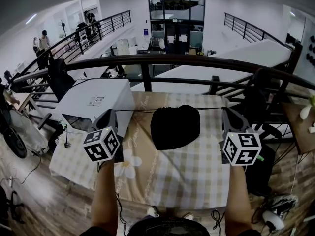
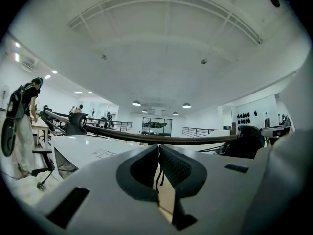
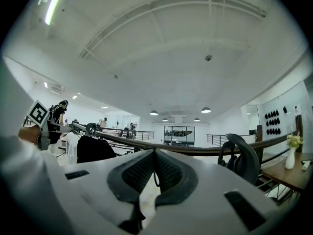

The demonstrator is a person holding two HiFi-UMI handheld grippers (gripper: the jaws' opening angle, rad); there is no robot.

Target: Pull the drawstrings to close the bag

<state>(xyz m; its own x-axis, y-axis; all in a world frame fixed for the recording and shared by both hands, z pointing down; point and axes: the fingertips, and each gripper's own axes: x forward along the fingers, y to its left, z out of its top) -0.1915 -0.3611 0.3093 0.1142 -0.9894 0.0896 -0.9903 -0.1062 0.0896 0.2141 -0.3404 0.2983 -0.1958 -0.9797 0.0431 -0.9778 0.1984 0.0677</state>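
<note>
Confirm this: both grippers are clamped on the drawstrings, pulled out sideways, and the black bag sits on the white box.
One thing is wrong: the head view shows the black bag on the checked tablecloth, beside the white box, not on it. The left gripper and right gripper are clamped on the drawstrings, pulled out sideways.

Both grippers closed, held level.
Left gripper (image 1: 112,113) and right gripper (image 1: 228,112) wide apart, forearms (image 1: 106,195) extended forward; fingers (image 2: 178,168) of each pinched on cord (image 2: 157,176).
</note>
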